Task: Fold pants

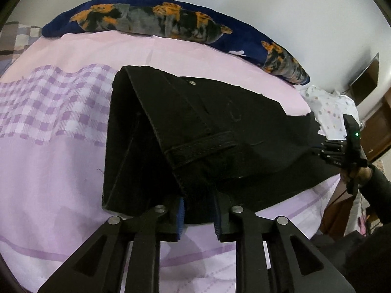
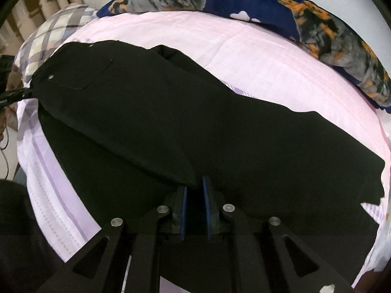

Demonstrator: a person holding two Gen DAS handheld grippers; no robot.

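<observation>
Black pants lie on a pink and purple bed sheet, folded lengthwise. My left gripper is shut on the pants at the waistband end, near a belt loop, and lifts that edge off the sheet. My right gripper is shut on the pants further along the legs. The right gripper also shows in the left wrist view at the far right, holding the cloth. The hem end spreads to the right in the right wrist view.
A dark blue blanket with orange and grey print lies along the far side of the bed. A plaid pillow sits at the far left. A white patterned cloth lies beyond the pants. A white wall stands behind.
</observation>
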